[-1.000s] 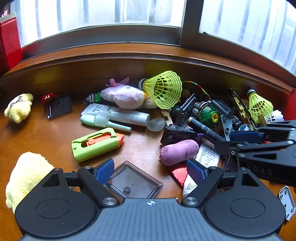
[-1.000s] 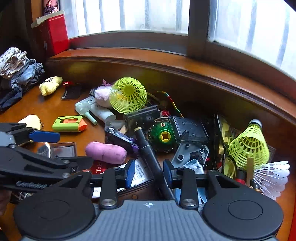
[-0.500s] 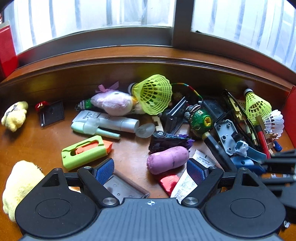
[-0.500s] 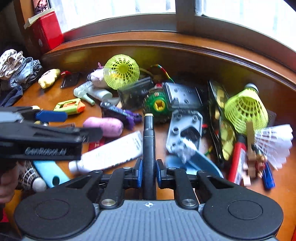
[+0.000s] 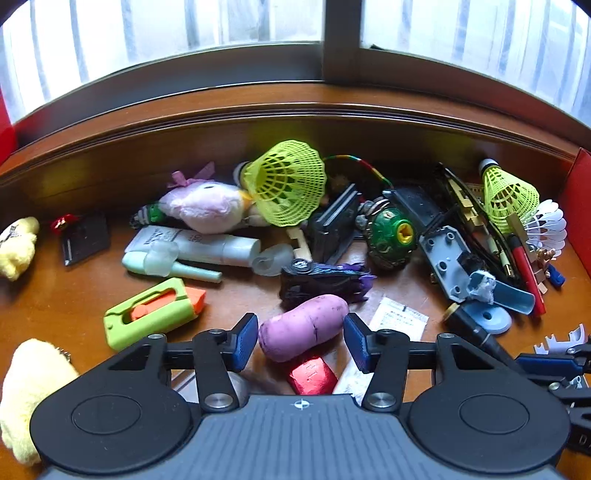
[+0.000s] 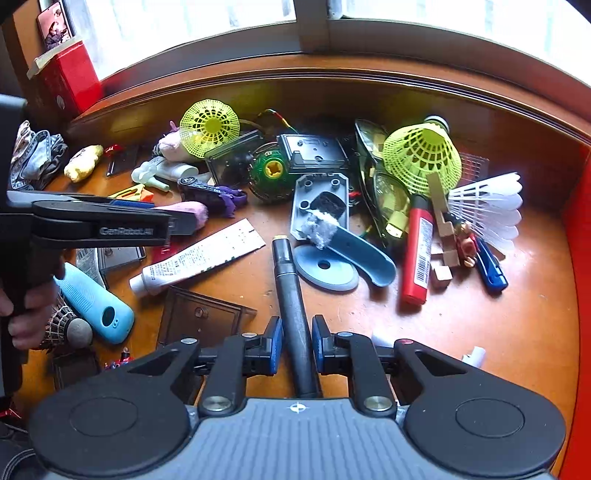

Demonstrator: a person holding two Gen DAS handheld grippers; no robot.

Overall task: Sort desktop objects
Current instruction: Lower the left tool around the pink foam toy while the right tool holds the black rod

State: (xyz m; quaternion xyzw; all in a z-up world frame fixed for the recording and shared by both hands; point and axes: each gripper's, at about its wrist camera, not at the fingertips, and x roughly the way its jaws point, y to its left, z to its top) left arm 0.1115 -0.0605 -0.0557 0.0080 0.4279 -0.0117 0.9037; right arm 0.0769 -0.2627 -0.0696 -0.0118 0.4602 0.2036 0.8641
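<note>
- The right hand-held gripper has its blue pads closed onto a black pen; the gold-ringed tip points away over the worktop.
- Just beyond that tip lies a grey-blue scraper; a red lighter lies to its right.
- The left hand-held gripper is spread wide, its pads flanking a purple sweet-potato toy without visibly touching it.
- A green utility knife lies to its left; a white tube lies to its right.

Wooden windowsill behind desk; red box at window.
</note>
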